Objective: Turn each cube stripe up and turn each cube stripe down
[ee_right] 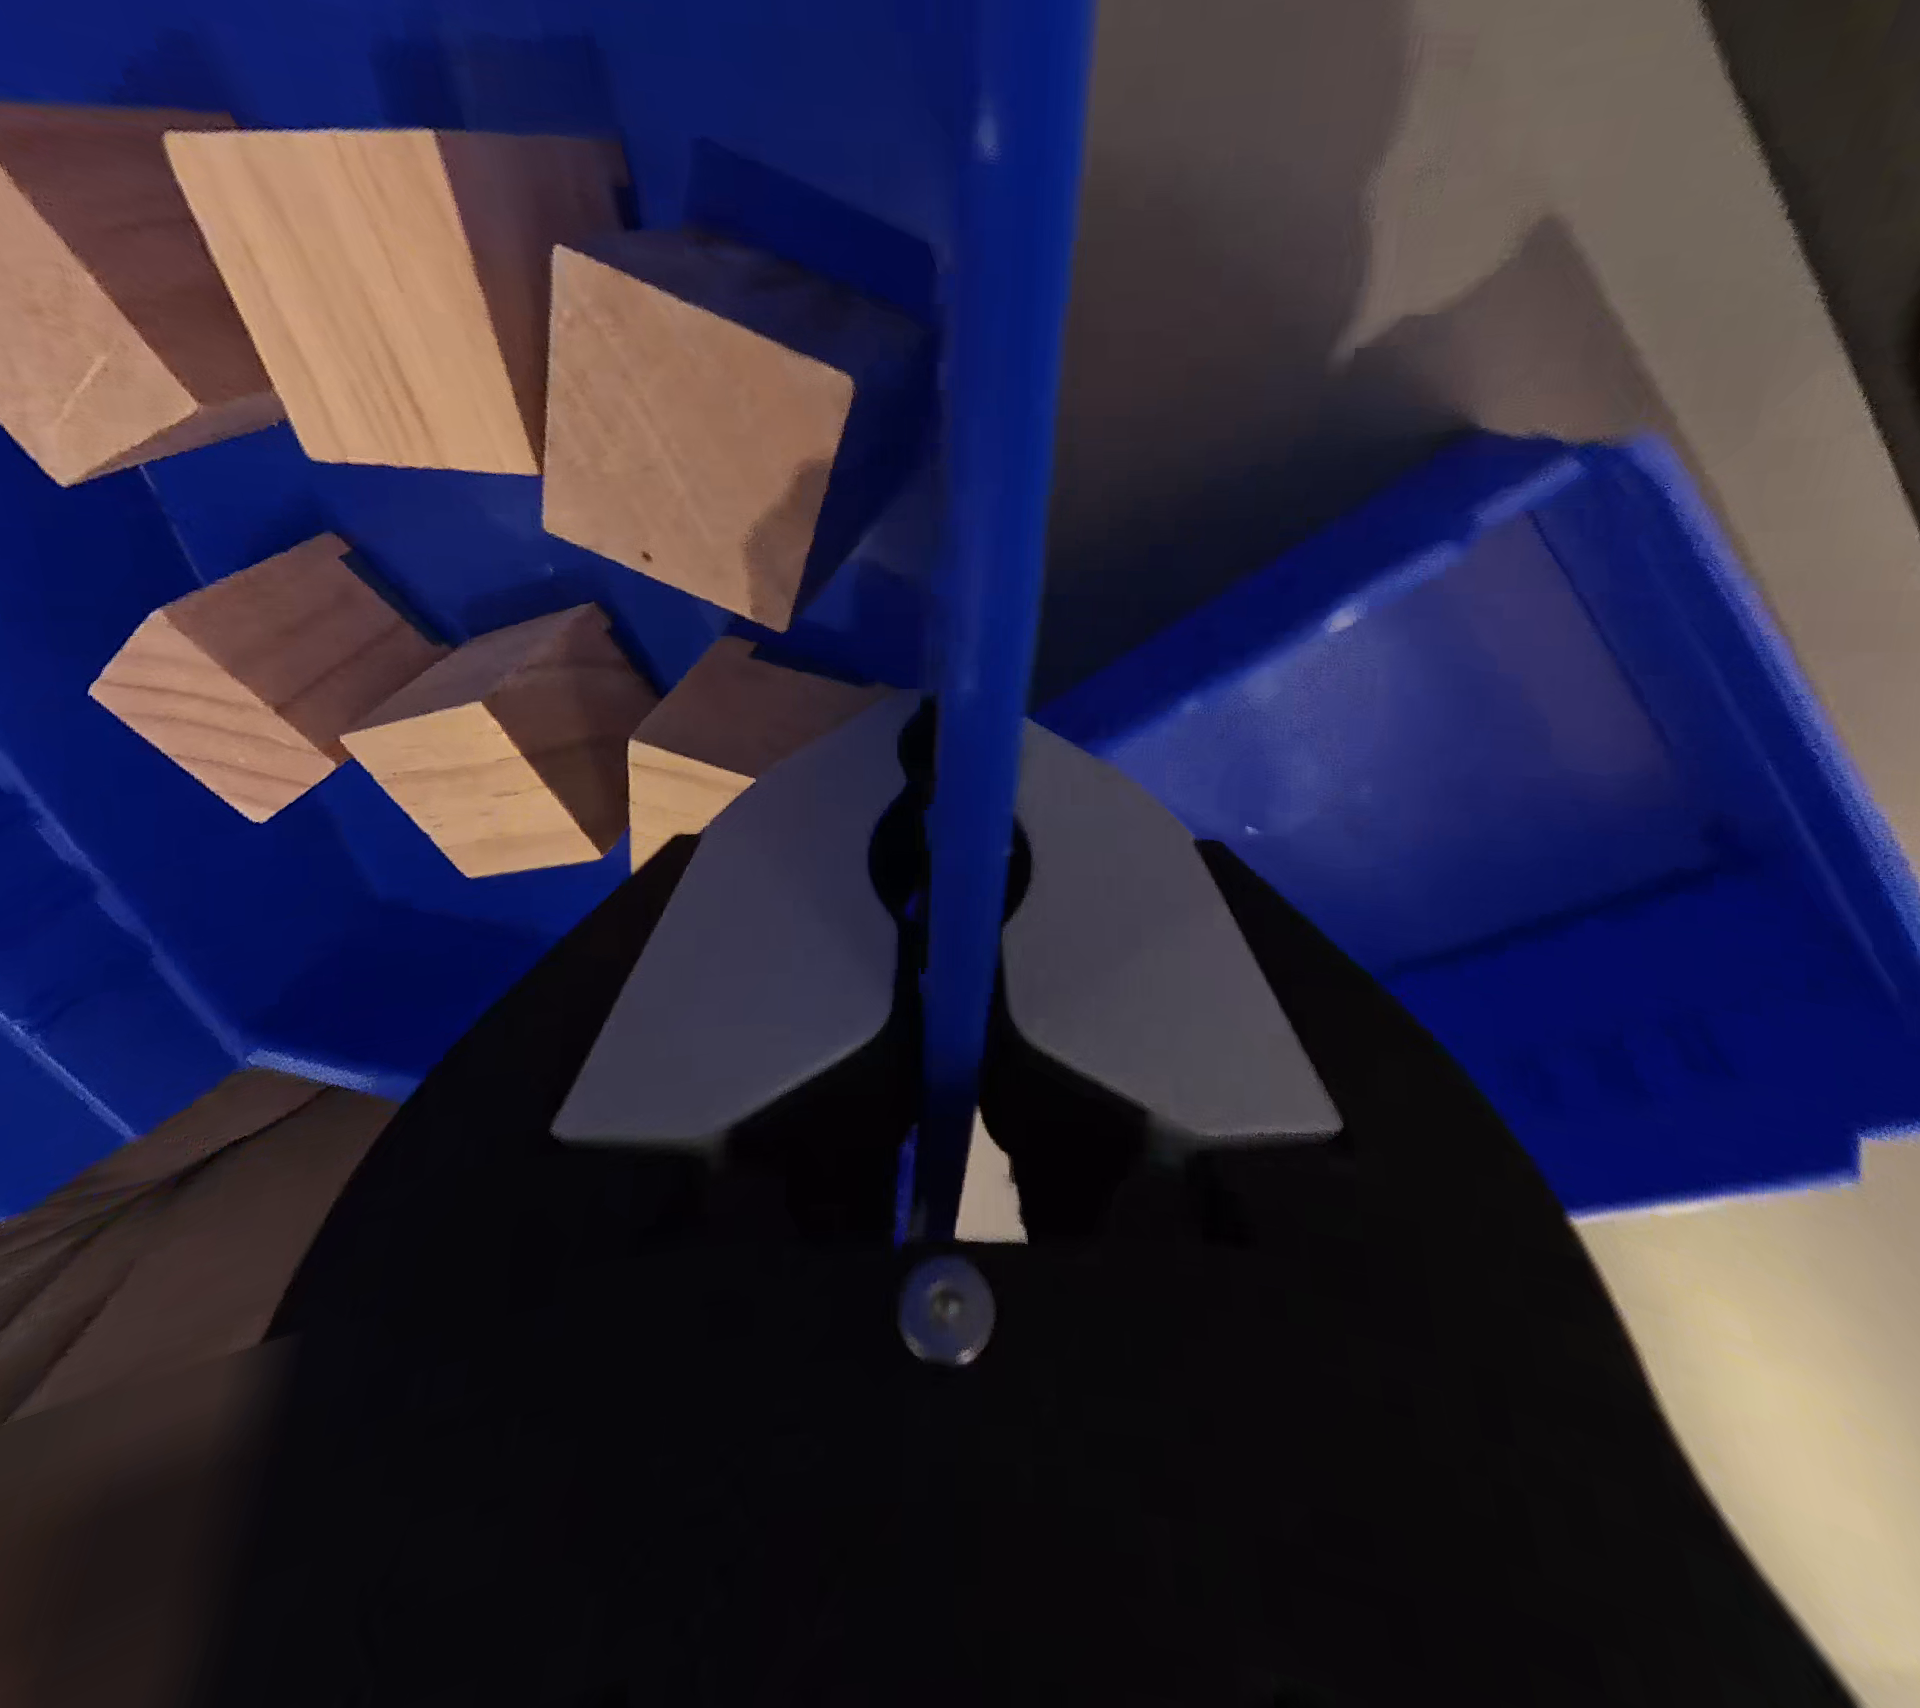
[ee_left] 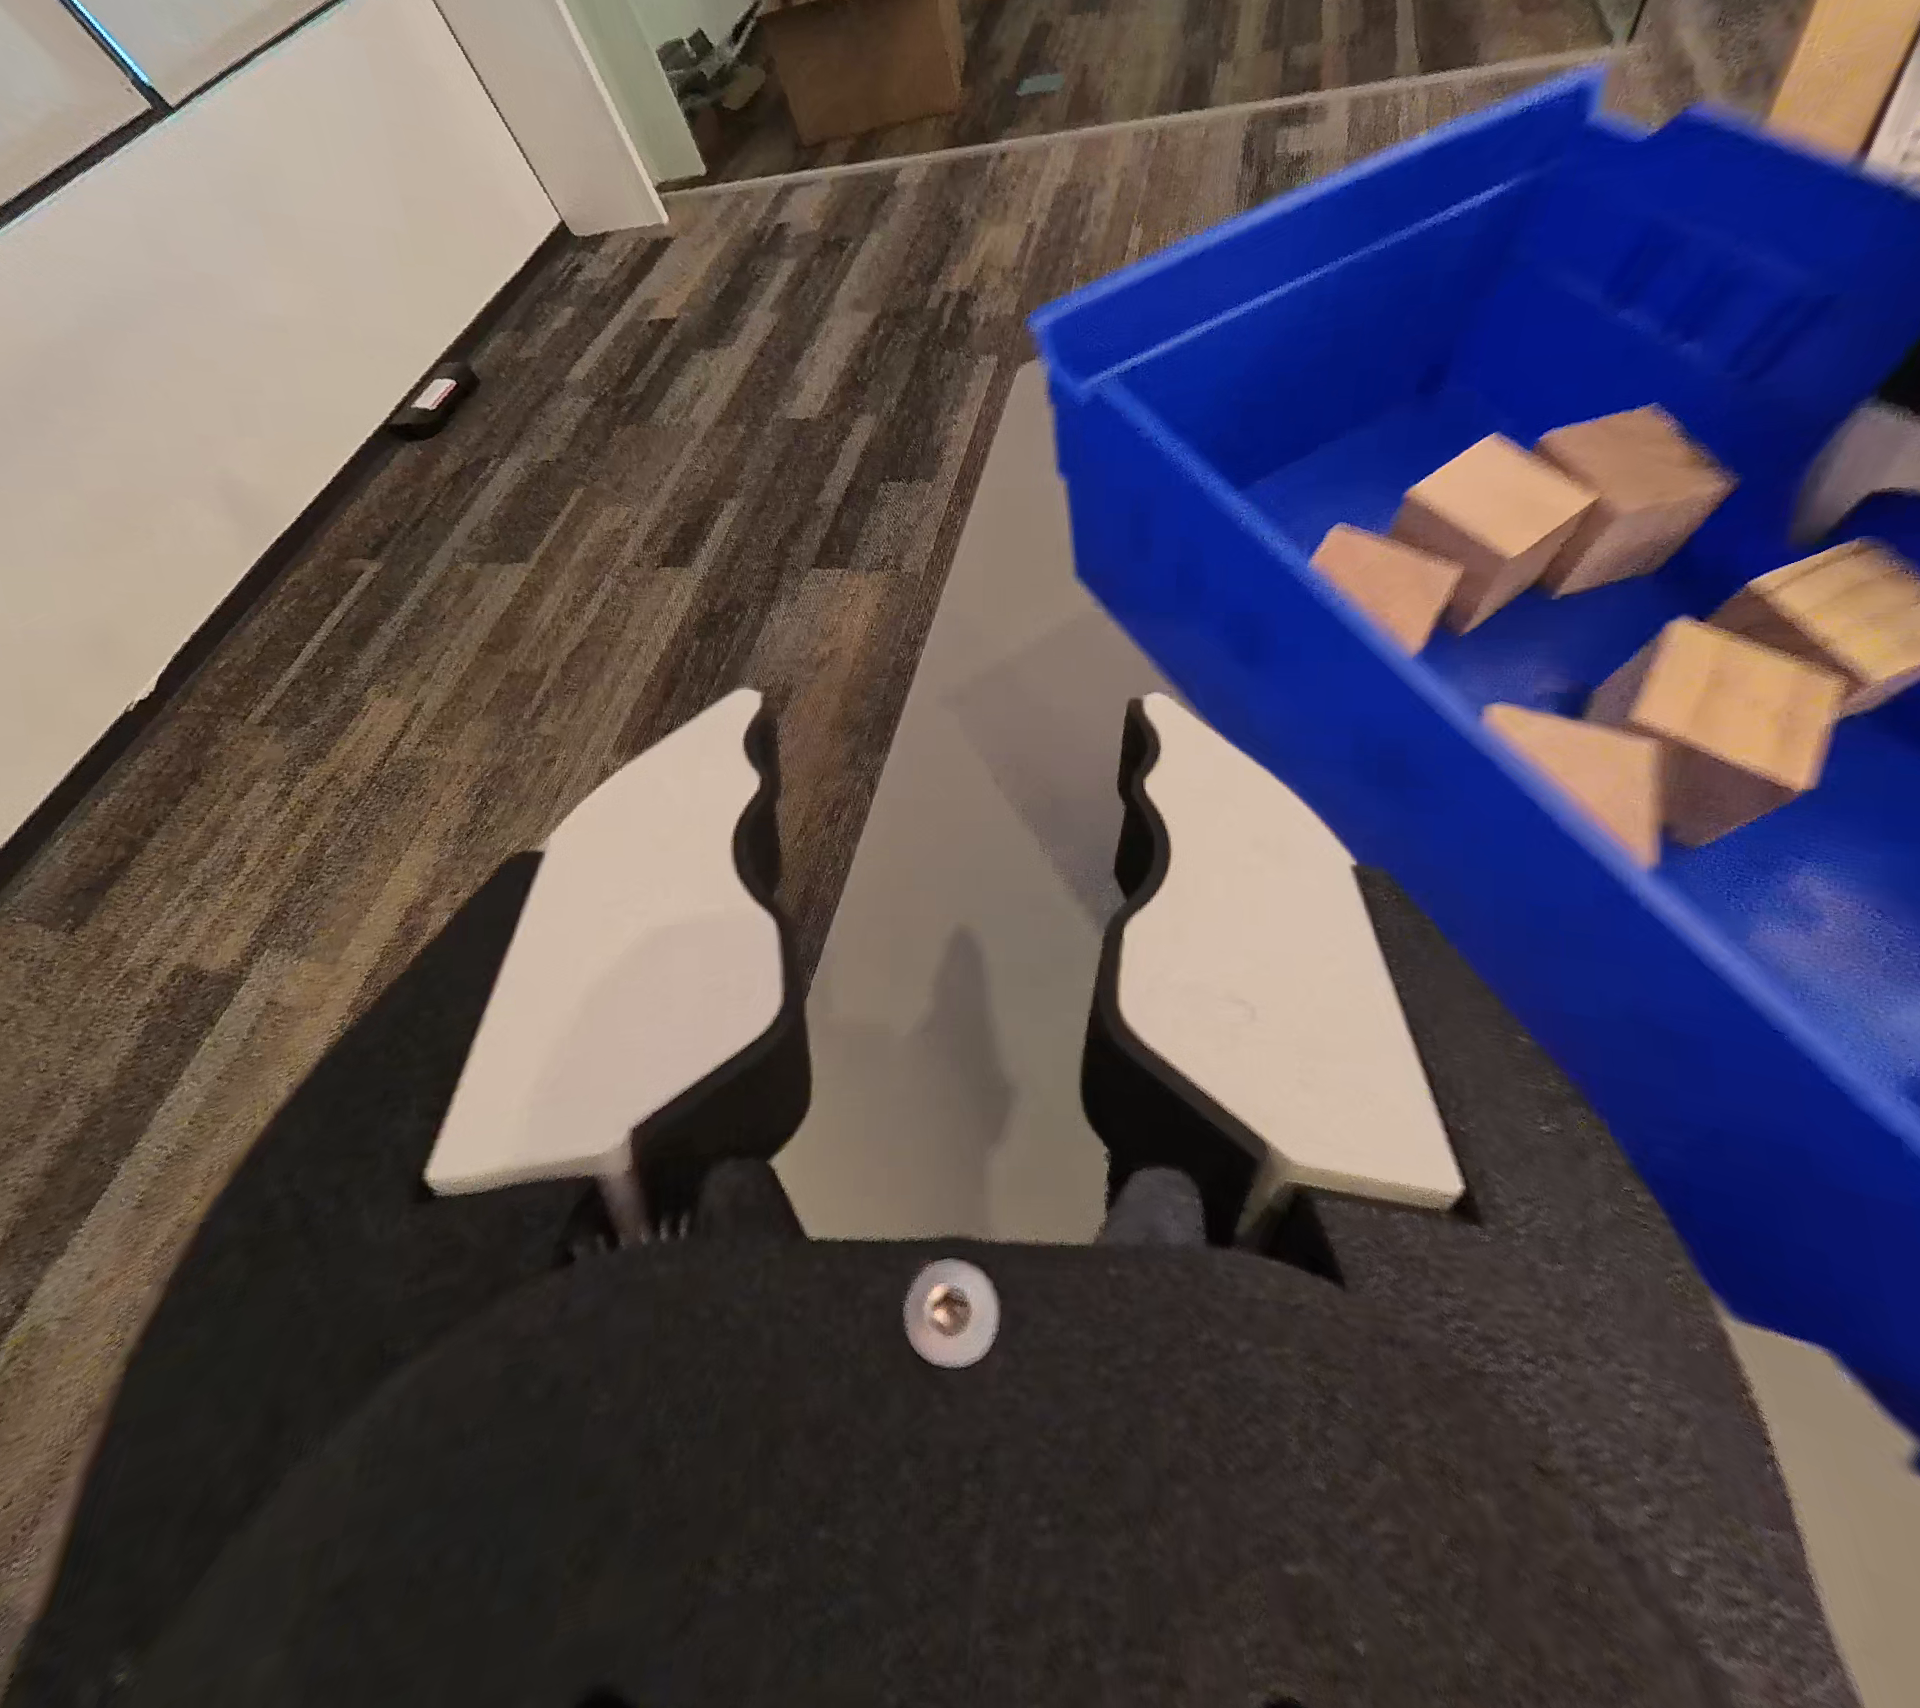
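Support surface: a light grey table (ee_left: pixel 935 983). A second blue bin (ee_right: pixel 1507 827) rests on it. Carpet floor (ee_left: pixel 520 619) lies alongside.

Right gripper (ee_right: pixel 961 811) has its jaws clamped on the side wall of a blue bin (ee_right: pixel 997 308), bin tilted. Six plain wooden cubes (ee_right: pixel 686 432) loose inside, left of the wall. Second blue bin (ee_right: pixel 1507 827) empty, on the pale tabletop (ee_right: pixel 1299 100) at right.

the left tool (ee_left: pixel 945 754) has a rough, matte black body with one silver hex screw (ee_left: pixel 951 1313) near its middle. its two fingers (ee_left: pixel 634 962) are flat pale grey plates, lined on their inner edges with wavy black pads. the right tool (ee_right: pixel 961 785) is built alike: black body, grey fingers (ee_right: pixel 758 920), one screw (ee_right: pixel 945 1307).
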Demonstrator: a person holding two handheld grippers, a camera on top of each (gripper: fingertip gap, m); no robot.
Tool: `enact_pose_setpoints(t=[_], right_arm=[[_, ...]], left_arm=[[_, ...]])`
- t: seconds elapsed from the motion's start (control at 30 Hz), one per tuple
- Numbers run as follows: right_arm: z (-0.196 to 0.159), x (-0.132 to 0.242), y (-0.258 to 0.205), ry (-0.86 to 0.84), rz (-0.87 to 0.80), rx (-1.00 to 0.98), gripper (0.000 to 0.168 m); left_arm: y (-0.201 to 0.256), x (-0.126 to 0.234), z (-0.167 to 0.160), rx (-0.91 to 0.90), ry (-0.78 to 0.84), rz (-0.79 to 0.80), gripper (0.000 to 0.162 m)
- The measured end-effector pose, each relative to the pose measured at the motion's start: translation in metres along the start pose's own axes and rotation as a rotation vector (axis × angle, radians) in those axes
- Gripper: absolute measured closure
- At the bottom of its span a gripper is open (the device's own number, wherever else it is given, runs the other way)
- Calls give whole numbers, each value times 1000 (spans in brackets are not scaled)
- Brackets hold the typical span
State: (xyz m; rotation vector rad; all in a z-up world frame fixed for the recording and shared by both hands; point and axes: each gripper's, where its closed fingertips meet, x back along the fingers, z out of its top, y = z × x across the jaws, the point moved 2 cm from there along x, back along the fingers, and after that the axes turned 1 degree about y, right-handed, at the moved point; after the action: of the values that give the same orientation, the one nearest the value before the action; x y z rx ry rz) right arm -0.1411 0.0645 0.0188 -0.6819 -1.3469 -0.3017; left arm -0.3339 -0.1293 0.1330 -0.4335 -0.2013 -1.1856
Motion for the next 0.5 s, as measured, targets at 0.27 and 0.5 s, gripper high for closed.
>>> enact_pose_setpoints(t=[0.27,0.5], right_arm=[[46,-66,-37,-78,9,24,162],[63,-125,-28,-42,-39,-38,163]], left_arm=[[0,-5,-5,5,-4,-53,101],[11,-15,-8,-23,-34,-116,102]])
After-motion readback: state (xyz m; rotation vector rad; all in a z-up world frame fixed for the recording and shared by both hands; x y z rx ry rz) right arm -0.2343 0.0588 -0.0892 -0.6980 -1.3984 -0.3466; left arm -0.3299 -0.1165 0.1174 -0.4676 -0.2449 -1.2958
